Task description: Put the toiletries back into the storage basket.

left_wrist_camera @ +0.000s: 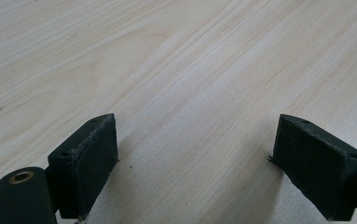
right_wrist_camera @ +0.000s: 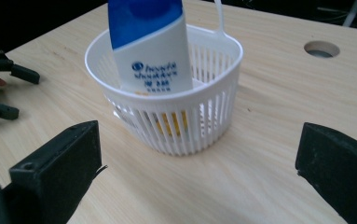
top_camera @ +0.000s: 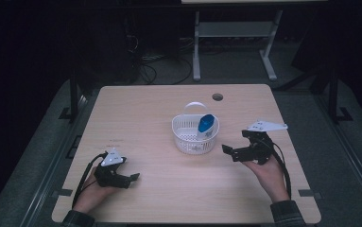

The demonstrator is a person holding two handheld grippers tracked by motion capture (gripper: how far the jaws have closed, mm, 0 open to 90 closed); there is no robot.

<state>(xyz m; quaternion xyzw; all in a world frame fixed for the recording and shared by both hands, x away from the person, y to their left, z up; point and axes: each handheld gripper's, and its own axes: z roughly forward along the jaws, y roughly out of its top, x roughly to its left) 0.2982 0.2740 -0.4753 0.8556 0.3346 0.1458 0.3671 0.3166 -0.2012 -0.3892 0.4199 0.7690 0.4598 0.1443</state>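
- Right tongs (top_camera: 230, 150) spread wide and empty, held just right of the basket (top_camera: 195, 135), pointing at it; jaws level with its slatted wall in the right gripper view.
- Left tongs (top_camera: 129, 178) likewise spread and empty, low over bare worktop (top_camera: 159, 198) near the front left, well apart from the basket.
- Bottle (top_camera: 205, 124), white with a blue top, standing tilted inside the basket, leaning on the rim; basket near the worktop's centre.
- Risk, as judged: light basket likely to slide or tip if nudged by a jaw; tilted bottle liable to topple out if the rim is pushed.
- Hard to make out: bottle top cut off in the right gripper view; yellowish shape behind the slats (right_wrist_camera: 174, 122) unidentifiable; basket handle (top_camera: 193, 105) thin and faint.
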